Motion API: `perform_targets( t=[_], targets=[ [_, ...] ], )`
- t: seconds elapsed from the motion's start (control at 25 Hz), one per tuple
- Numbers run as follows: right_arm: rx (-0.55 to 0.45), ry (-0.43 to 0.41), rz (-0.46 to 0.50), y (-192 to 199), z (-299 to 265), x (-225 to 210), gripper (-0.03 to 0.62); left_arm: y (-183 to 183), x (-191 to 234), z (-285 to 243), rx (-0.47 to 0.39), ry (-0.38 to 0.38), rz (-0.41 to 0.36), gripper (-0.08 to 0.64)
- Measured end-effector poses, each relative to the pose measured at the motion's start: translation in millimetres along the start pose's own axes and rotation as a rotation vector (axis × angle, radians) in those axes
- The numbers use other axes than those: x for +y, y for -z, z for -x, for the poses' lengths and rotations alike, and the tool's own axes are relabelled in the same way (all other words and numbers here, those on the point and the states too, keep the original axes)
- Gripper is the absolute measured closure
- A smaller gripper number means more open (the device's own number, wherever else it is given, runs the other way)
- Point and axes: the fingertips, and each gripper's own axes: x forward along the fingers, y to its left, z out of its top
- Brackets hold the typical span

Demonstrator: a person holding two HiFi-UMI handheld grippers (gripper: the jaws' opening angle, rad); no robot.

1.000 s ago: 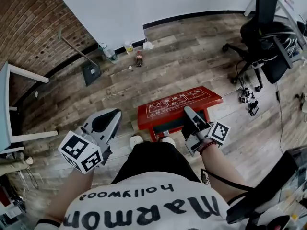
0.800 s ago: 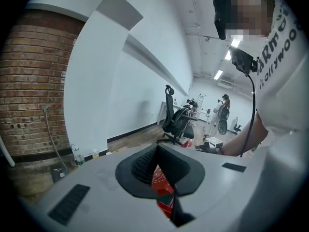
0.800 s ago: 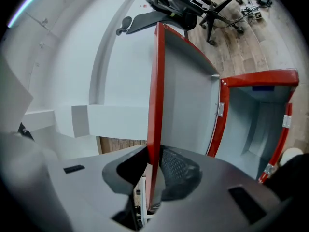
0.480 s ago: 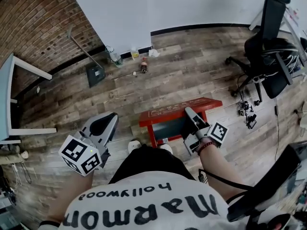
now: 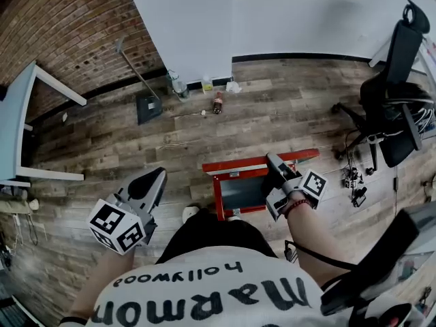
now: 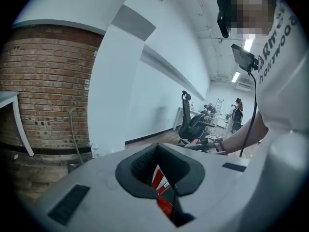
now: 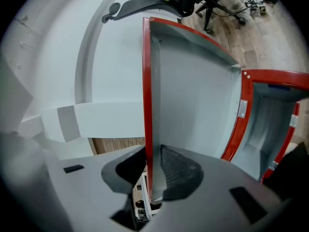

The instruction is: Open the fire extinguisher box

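Red metal fire extinguisher box point(image 5: 219, 197): its raised lid point(image 7: 193, 91) is clamped edgewise between the right gripper point(image 7: 152, 174) jaws; the left gripper point(image 6: 161, 178) jaws are closed, empty.

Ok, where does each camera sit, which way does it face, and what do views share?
Head view: on the person's head, steeply down at the fire extinguisher box; shirt, both arms, left gripper, right gripper show.
Left gripper view: rides that gripper, faces brick wall and office chair; person's torso shows.
Right gripper view: along its jaws, clamped on the lid.
Shared: that box, in all three.
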Motion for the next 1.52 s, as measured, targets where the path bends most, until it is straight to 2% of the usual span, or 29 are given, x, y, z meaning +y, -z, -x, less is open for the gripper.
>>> perform_targets(
  t=[0.4,0.8,1.08,1.52],
  targets=[
    [-0.014,0.036,-0.012,-12,-14,-6,0.499,17,-8,22,-0.032,-0.096,0.023,0.554],
    [-0.011,0.055,-0.018,-16,-28,-5,0.495,42,-6,48,-0.026,-0.172,0.09,0.554],
    [-0.028,0.081,-0.035,-23,-51,2,0.494,26,21,51,-0.04,-0.222,0.133,0.554],
    [-0.027,0.092,-0.032,-32,-69,-1,0.489,28,22,51,-0.018,-0.249,0.135,0.554]
  ],
)
